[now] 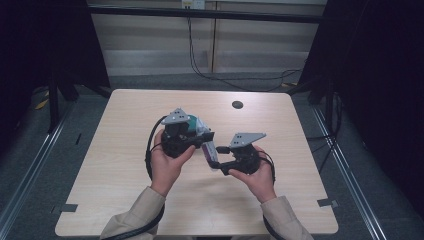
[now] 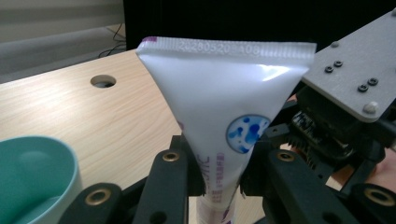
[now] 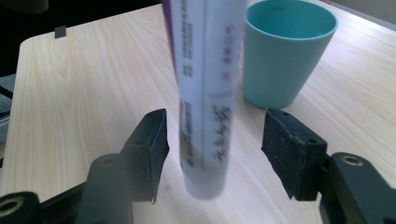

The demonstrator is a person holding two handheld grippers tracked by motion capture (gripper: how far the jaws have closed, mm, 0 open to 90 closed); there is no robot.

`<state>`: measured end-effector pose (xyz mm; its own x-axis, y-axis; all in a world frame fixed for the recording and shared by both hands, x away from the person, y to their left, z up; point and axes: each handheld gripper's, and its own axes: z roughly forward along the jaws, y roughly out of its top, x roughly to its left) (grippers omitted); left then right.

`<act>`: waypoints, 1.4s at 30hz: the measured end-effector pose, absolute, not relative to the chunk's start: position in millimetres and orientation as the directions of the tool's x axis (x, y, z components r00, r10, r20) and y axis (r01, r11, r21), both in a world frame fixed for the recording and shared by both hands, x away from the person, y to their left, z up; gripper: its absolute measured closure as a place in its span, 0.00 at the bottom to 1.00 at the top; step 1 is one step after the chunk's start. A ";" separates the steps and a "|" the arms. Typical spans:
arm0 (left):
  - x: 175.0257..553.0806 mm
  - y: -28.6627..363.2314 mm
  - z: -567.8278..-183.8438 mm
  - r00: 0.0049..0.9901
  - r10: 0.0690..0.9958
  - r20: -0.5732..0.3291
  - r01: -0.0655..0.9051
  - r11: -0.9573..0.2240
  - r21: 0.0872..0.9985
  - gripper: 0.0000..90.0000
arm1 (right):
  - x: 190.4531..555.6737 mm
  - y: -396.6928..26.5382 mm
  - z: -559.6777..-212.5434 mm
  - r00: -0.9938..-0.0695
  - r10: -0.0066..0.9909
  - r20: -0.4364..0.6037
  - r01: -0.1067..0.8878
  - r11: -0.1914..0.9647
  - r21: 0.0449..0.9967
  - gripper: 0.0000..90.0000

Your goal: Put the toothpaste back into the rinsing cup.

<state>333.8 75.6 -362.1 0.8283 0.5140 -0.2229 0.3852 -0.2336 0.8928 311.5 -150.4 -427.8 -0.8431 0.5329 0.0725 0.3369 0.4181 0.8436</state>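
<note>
We've got the left tool (image 2: 217,175) pinching a soft, glossy white plastic tube (image 2: 224,116) mid-body, right tool (image 3: 212,154) spread around its cap end, so we'd grab the firmer cap there since the tube looks light, squishy and slippery.

A lab-style recording booth: black curtains (image 1: 385,75) at 9 and 3 o'clock, floor rails (image 1: 350,170), cables (image 1: 240,77) at 12 o'clock beyond 1 bare desk (image 1: 125,125).

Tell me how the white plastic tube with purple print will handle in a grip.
The white plastic tube with purple print looks soft and likely dents where the left gripper clamps it. Its glossy skin may slip. The crimped flat end probably stops it rolling.
</note>
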 end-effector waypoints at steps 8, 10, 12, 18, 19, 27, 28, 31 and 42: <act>336.6 83.0 -359.4 0.820 0.534 -0.205 0.383 -0.246 0.890 0.85 | 312.1 -168.5 -438.2 -0.825 0.560 0.077 0.369 0.430 0.824 0.29; 337.3 85.2 -358.0 0.818 0.540 -0.198 0.381 -0.252 0.889 0.85 | 311.8 -170.5 -439.9 -0.821 0.566 0.077 0.374 0.431 0.821 0.27; 338.3 88.4 -355.6 0.818 0.544 -0.188 0.376 -0.258 0.890 0.85 | 310.7 -176.6 -445.5 -0.812 0.578 0.078 0.389 0.437 0.811 0.23; 341.9 94.0 -348.7 0.810 0.563 -0.166 0.374 -0.277 0.885 0.85 | 304.8 -189.8 -462.9 -0.789 0.612 0.064 0.419 0.459 0.783 0.17; 342.7 94.7 -347.6 0.808 0.566 -0.165 0.374 -0.275 0.886 0.85 | 303.8 -191.6 -465.9 -0.785 0.617 0.060 0.421 0.459 0.782 0.16; 348.3 98.9 -336.2 0.801 0.582 -0.142 0.369 -0.293 0.882 0.85 | 295.5 -199.6 -493.0 -0.781 0.622 0.057 0.445 0.489 0.750 0.15; 348.3 98.9 -336.2 0.801 0.582 -0.142 0.369 -0.293 0.882 0.85 | 295.5 -199.6 -493.0 -0.781 0.622 0.057 0.445 0.489 0.750 0.15; 350.4 99.3 -332.2 0.799 0.586 -0.135 0.368 -0.300 0.880 0.85 | 292.8 -198.7 -499.5 -0.779 0.626 0.043 0.450 0.509 0.734 0.15; 358.6 104.3 -320.7 0.786 0.604 -0.131 0.374 -0.297 0.878 0.85 | 292.2 -199.2 -506.1 -0.783 0.621 0.039 0.448 0.520 0.727 0.15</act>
